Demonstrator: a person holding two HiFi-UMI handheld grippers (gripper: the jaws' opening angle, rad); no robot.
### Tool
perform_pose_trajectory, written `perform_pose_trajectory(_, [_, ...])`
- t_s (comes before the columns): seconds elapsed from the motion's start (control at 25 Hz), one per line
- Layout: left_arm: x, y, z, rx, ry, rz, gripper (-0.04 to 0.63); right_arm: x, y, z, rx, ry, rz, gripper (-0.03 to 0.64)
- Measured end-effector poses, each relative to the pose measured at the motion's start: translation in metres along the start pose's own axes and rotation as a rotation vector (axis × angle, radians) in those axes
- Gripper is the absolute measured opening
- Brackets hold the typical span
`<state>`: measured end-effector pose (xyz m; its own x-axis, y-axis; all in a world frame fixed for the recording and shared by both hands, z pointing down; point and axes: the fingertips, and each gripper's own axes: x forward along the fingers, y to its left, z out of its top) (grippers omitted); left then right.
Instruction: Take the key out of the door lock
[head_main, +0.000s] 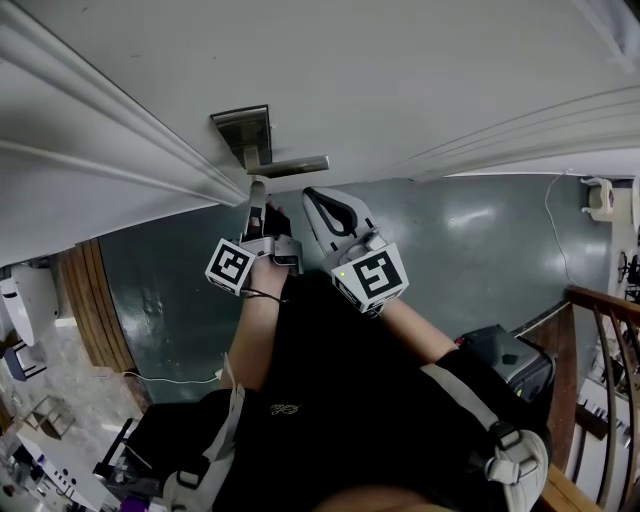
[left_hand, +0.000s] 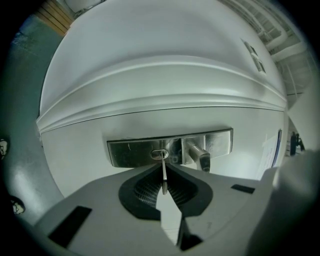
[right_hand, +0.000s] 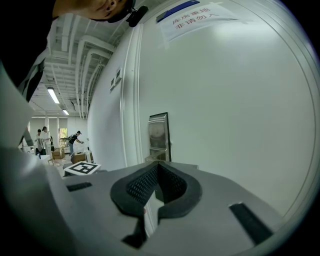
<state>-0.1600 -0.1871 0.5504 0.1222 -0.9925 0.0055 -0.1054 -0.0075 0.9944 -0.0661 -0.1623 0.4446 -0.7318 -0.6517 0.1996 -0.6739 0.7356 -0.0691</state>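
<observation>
My left tongs (left_hand: 165, 169) are closed on the key (left_hand: 162, 159). The pads pinch its flat sides, so in the left gripper view I see it edge-on as a thin metal strip. The key sits in the keyhole of the lock plate (left_hand: 135, 152) on the white door (left_hand: 150, 80), just left of the lever handle (left_hand: 200, 156).

The relation that matters is the key's long axis. It runs straight out of the door face and in line with the left tongs, which are directly in front of the keyhole. I judge the pull should go straight back along that line, away from the door, with no sideways lean that could bind the blade. Whether the key is turned to its release position I cannot tell.

The right tongs (right_hand: 159, 170) are closed too, with nothing between them. They hang just right of the left pair, close to the door but touching nothing. The left hand is the one on the job.

For writing, a paper sign (right_hand: 192, 17) with a blue strip is on the door higher up. It has two lines of Chinese characters, too slanted for me to read with confidence. I can see no brand on the lock plate.
</observation>
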Motion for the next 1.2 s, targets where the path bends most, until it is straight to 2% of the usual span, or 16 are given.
perform_pose_trajectory(0.44, [-0.016, -0.002, -0.001, 0.017, 0.012, 0.002, 0.035, -0.001, 0.010, -0.003, 0.002, 0.012, 0.023, 0.009])
perform_pose_trajectory(0.64, [-0.037, -0.002, -0.003, 0.048, -0.009, 0.031, 0.035, -0.007, 0.020, -0.005, 0.021, 0.008, 0.074, 0.009])
perform_pose_trajectory(0.84, [-0.063, -0.007, -0.018, 0.034, -0.075, 0.048, 0.035, -0.018, 0.025, -0.010, 0.028, 0.010, 0.154, 0.009])
perform_pose_trajectory(1.2, [-0.137, -0.010, -0.042, 0.115, -0.228, 0.113, 0.035, -0.057, 0.040, -0.026, -0.013, 0.024, 0.301, 0.009])
